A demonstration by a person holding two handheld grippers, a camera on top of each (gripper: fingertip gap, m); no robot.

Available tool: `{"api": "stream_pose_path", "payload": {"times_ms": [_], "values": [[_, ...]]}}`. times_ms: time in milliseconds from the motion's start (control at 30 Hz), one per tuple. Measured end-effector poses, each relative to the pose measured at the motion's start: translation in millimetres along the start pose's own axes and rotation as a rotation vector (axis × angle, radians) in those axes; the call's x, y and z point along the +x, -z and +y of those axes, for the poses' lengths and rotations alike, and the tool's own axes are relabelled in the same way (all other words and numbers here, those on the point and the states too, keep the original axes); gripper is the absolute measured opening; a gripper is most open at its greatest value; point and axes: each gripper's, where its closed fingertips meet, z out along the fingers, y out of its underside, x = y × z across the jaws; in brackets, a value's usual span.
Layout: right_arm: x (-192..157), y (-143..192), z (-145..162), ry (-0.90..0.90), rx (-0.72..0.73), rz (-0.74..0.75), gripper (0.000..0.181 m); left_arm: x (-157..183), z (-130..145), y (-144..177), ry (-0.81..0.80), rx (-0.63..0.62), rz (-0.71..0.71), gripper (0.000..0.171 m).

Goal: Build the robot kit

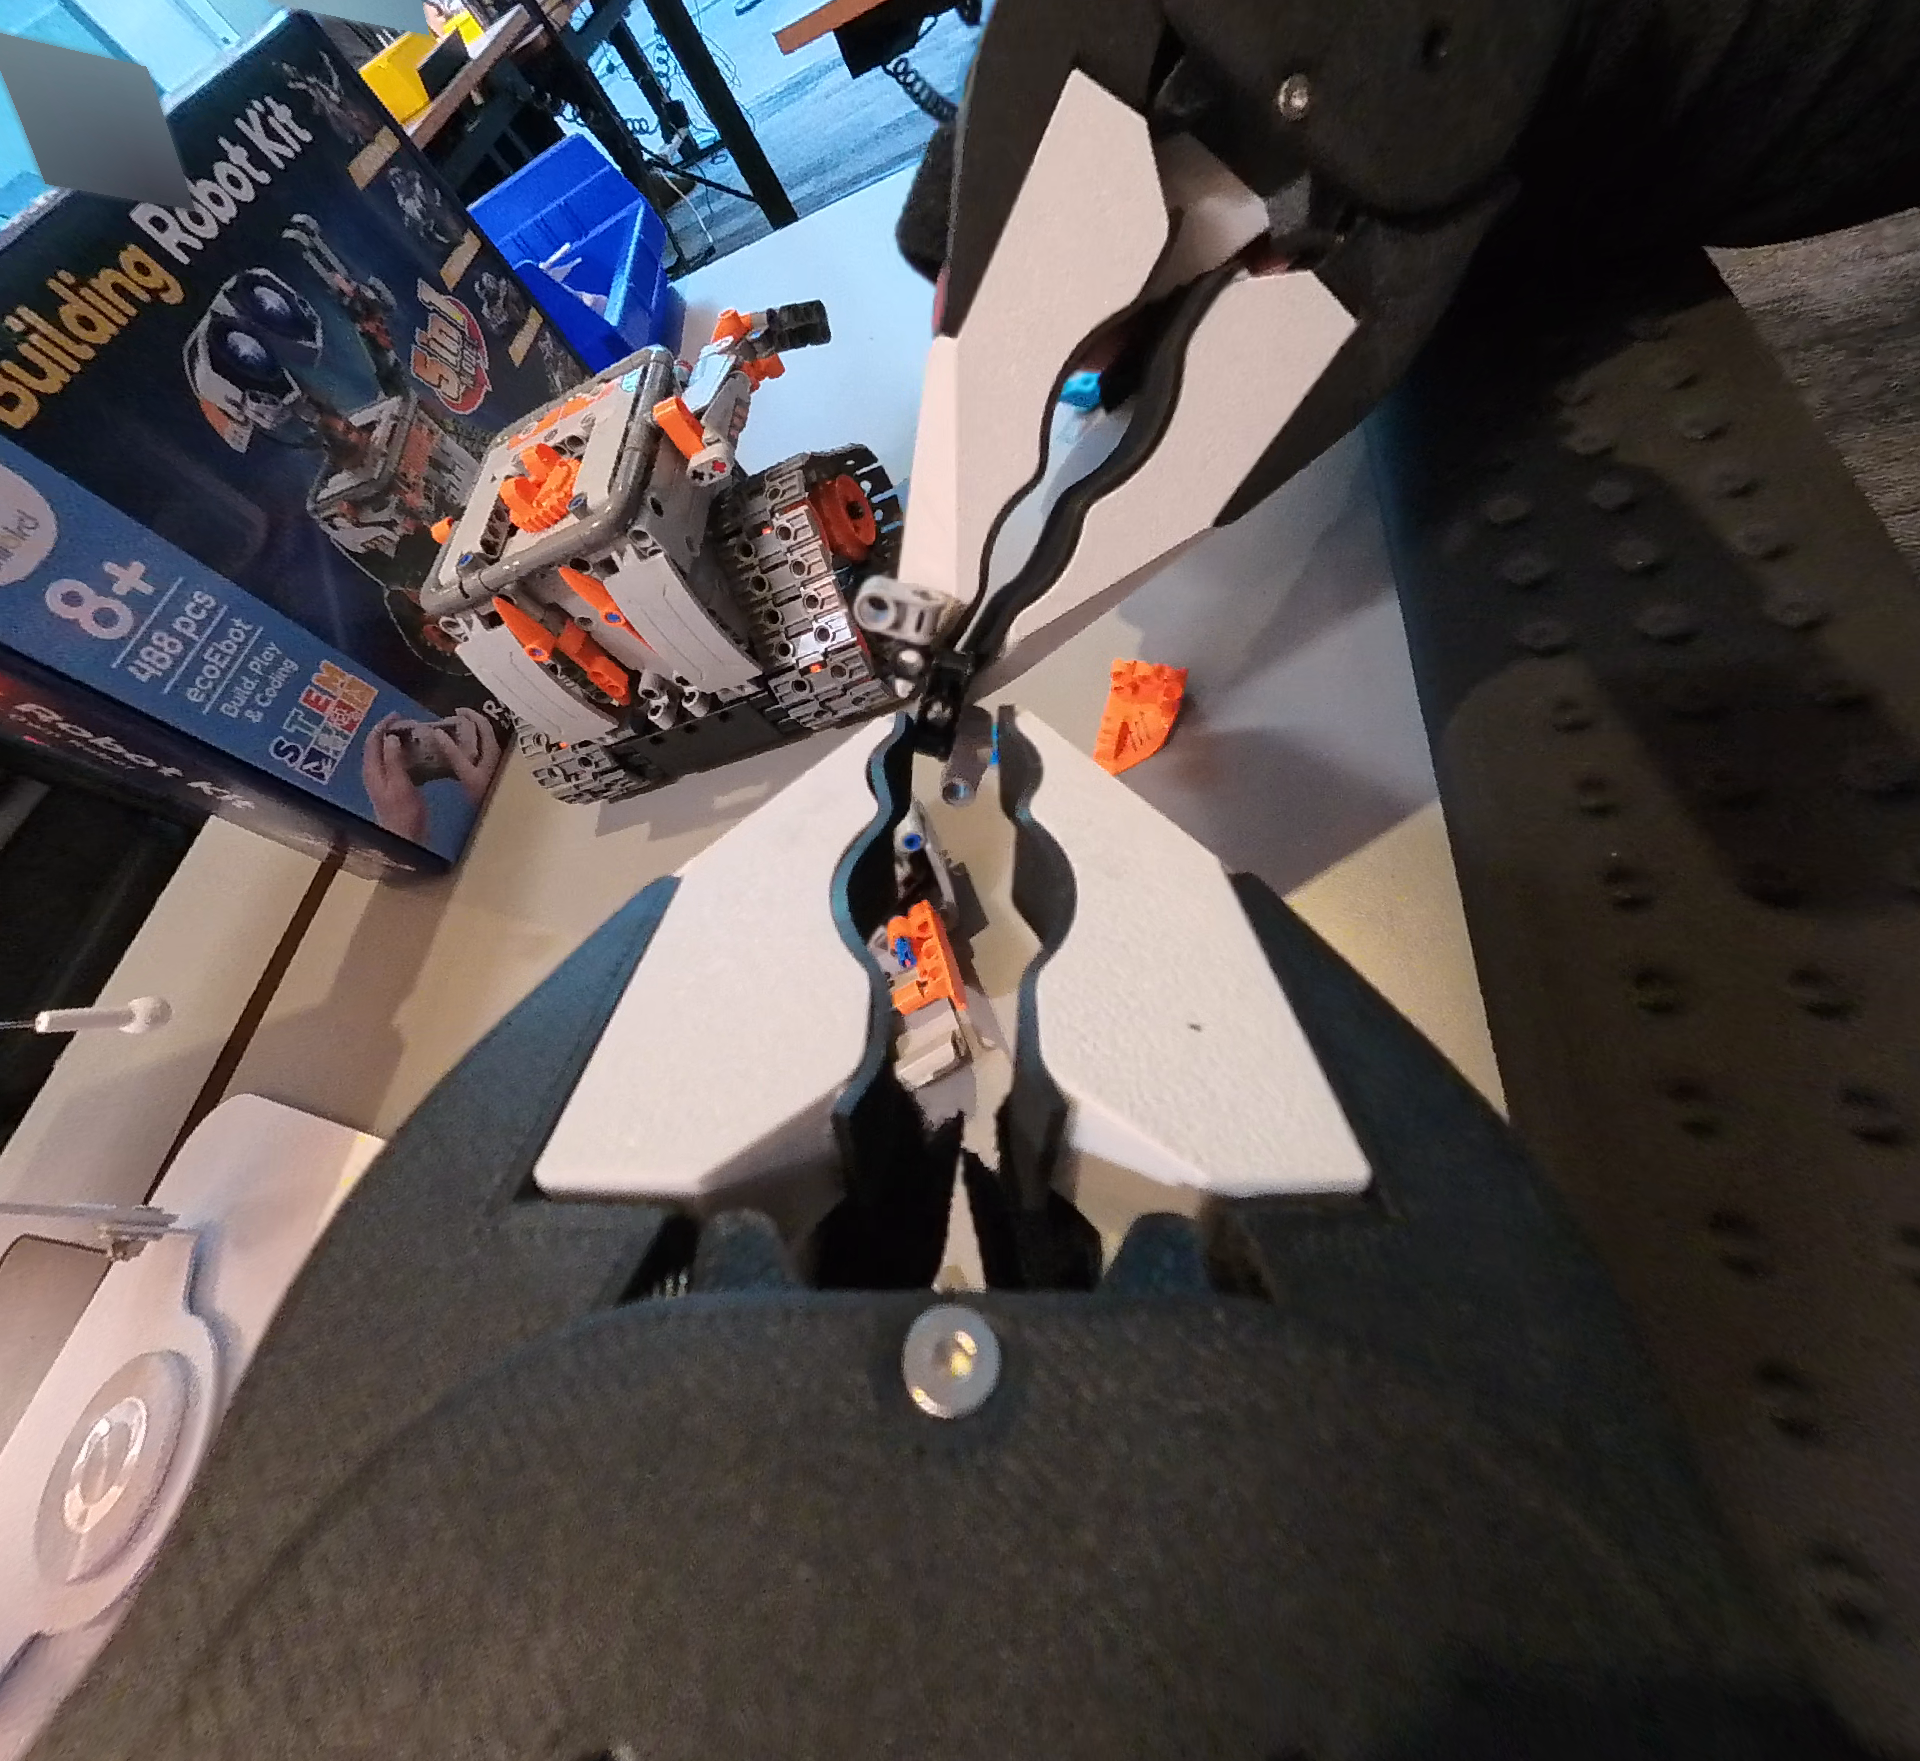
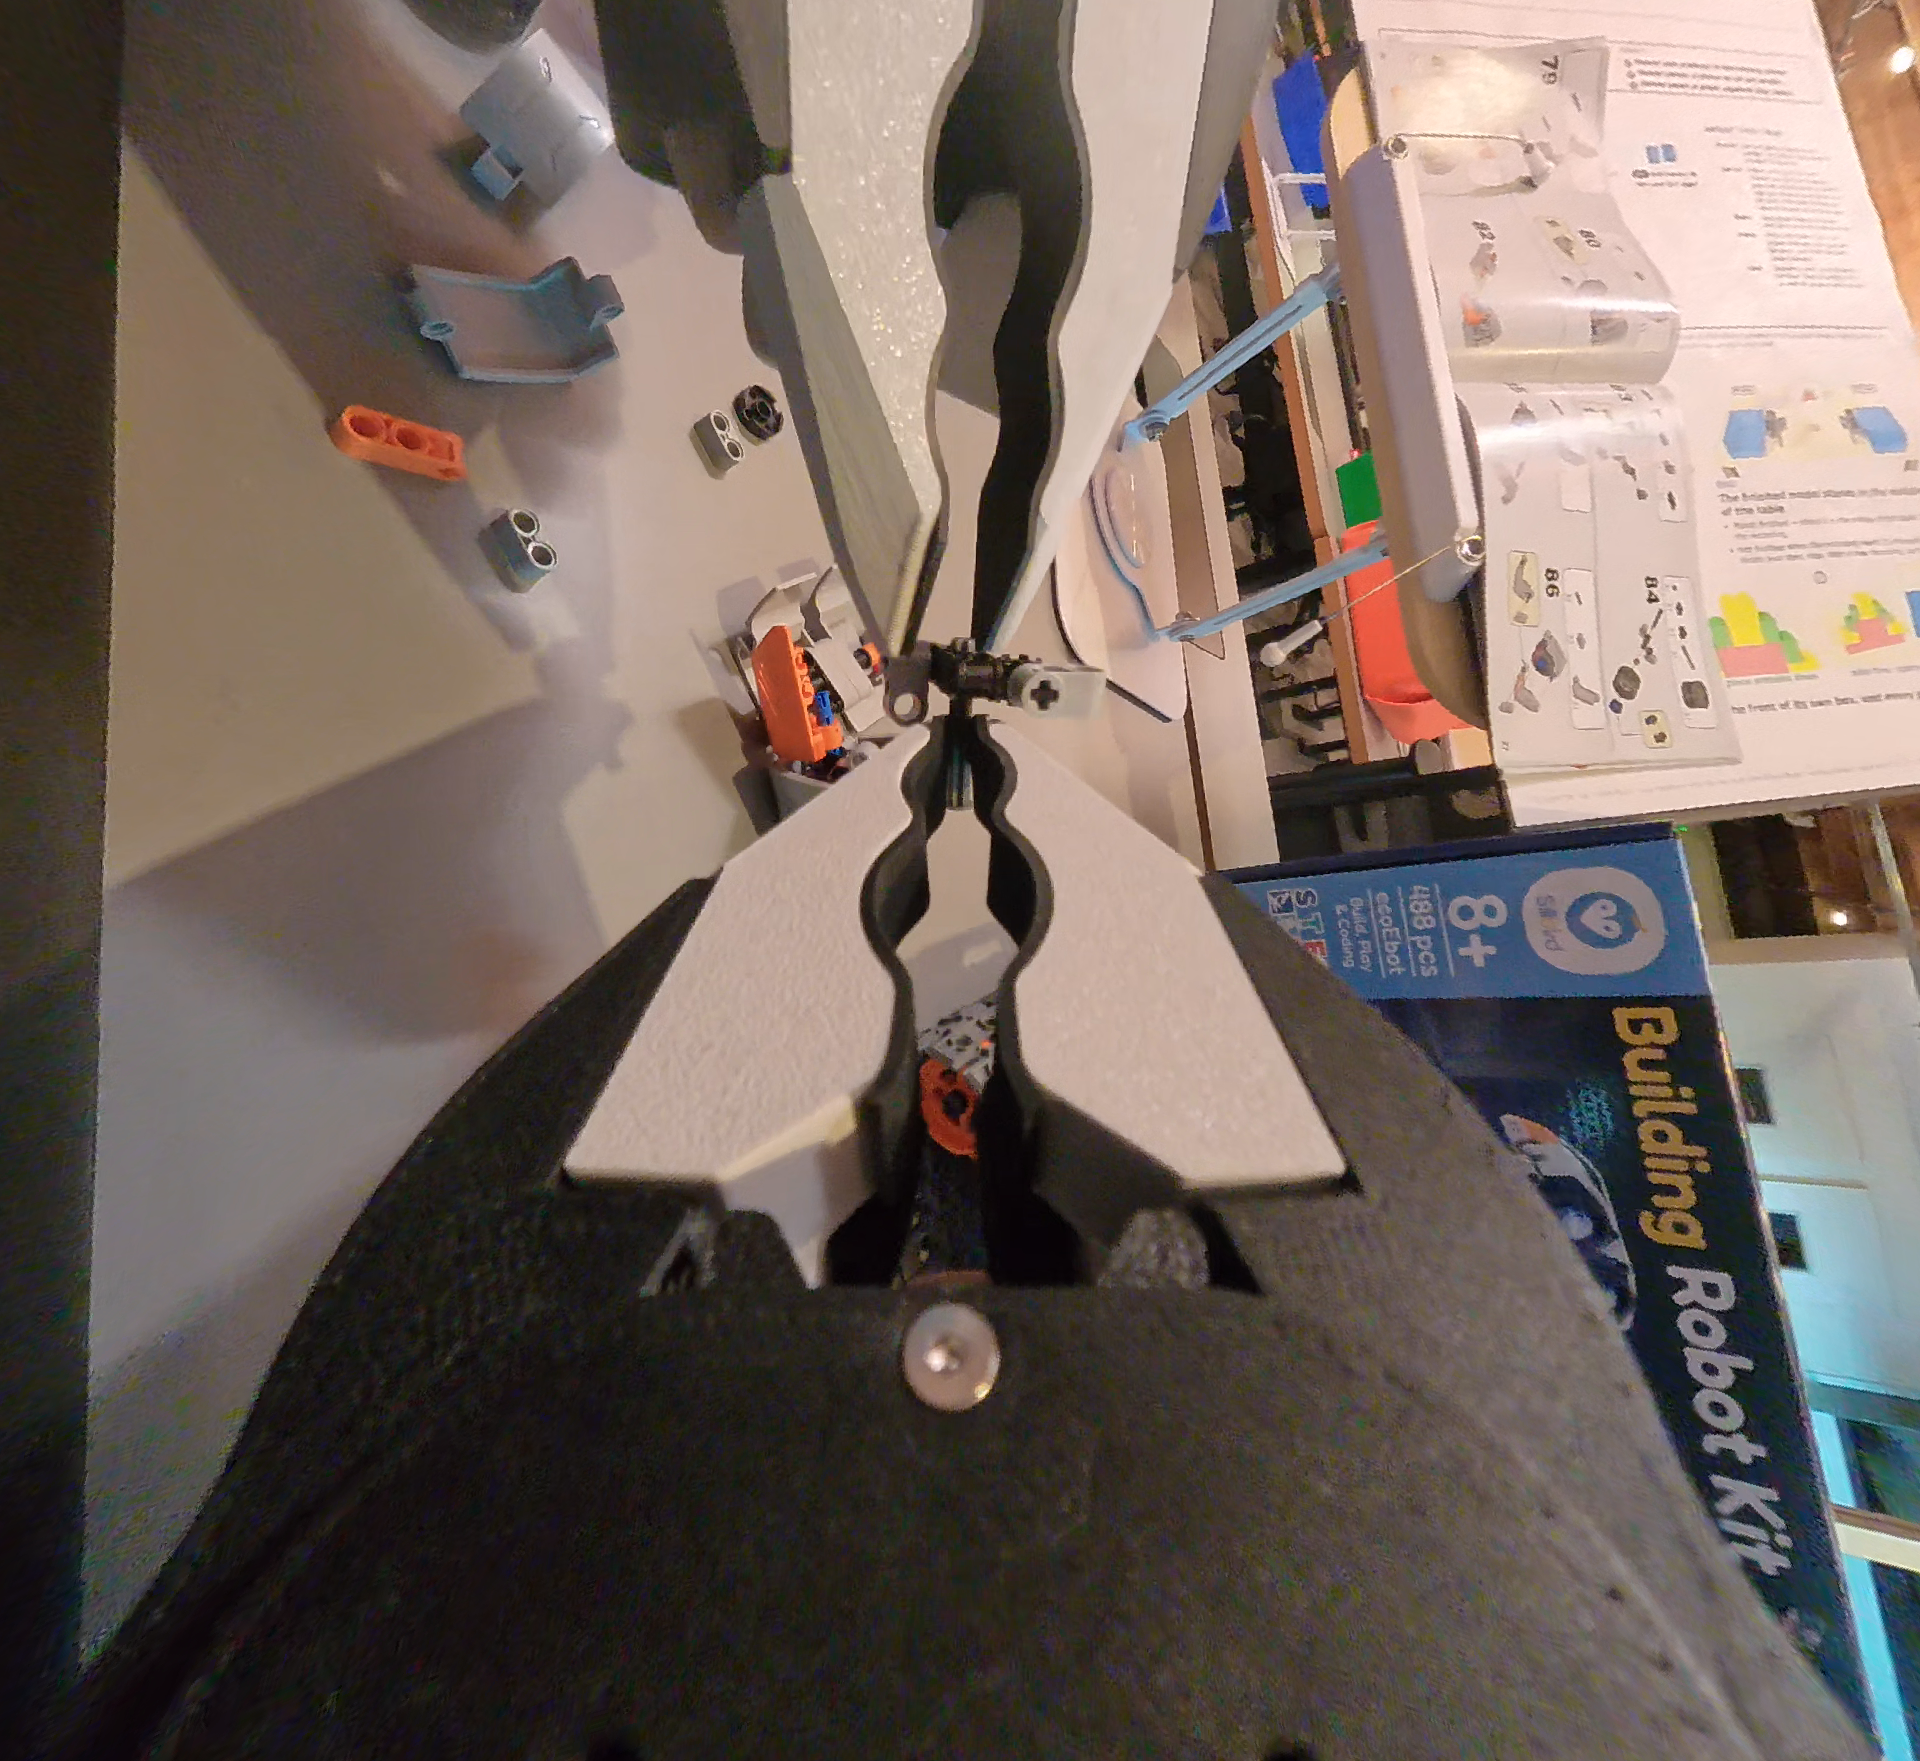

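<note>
Both grippers meet tip to tip above the table and pinch one small assembly of black and grey pin-and-connector pieces [image 1: 928, 662] [image 2: 987, 672]. My left gripper [image 1: 951, 737] comes from below in its own view and is shut on the lower end. My right gripper [image 1: 961, 653] comes in from the upper right, shut on the black middle part. In the right wrist view my right gripper [image 2: 956, 737] is below and my left gripper [image 2: 940, 636] reaches down from above. A grey cross-hole connector [image 2: 1060, 688] sticks out sideways.
A grey and orange tracked robot model [image 1: 644, 568] stands by the kit boxes [image 1: 208, 361]. An orange wedge [image 1: 1143, 703] and an orange-grey sub-assembly [image 2: 800, 672] lie under the grippers. Loose parts include an orange beam [image 2: 395, 442], grey connectors [image 2: 520, 551] and a blue-grey panel [image 2: 514, 319]. An instruction booklet on a stand [image 2: 1558, 361] is behind. The tips of both grippers are at nearly the same place.
</note>
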Motion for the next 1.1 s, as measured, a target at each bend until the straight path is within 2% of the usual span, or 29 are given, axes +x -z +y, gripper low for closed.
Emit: {"api": "stream_pose_path", "payload": {"times_ms": [233,533,667,800,1033,1100], "values": [[-2,1,-6,0.07,-0.008,0.024,0.001,3,0,-4,-0.008,0.0,-0.005,0.011],[5,5,-12,0.052,0.027,0.062,0.001,-2,-9,0,-0.042,0.053,-0.071,0.004],[13,9,-18,-0.023,0.079,0.069,0.003,-6,-17,6,-0.01,0.112,-0.084,0.004],[22,18,-23,-0.123,0.156,0.059,0.015,-13,-25,13,0.046,0.177,-0.089,0.004],[31,26,-22,-0.245,0.216,0.035,0.016,-18,-32,19,0.076,0.231,-0.098,0.004],[36,26,-17,-0.327,0.221,0.014,0.015,-20,-36,22,0.066,0.247,-0.114,0.004]]}}
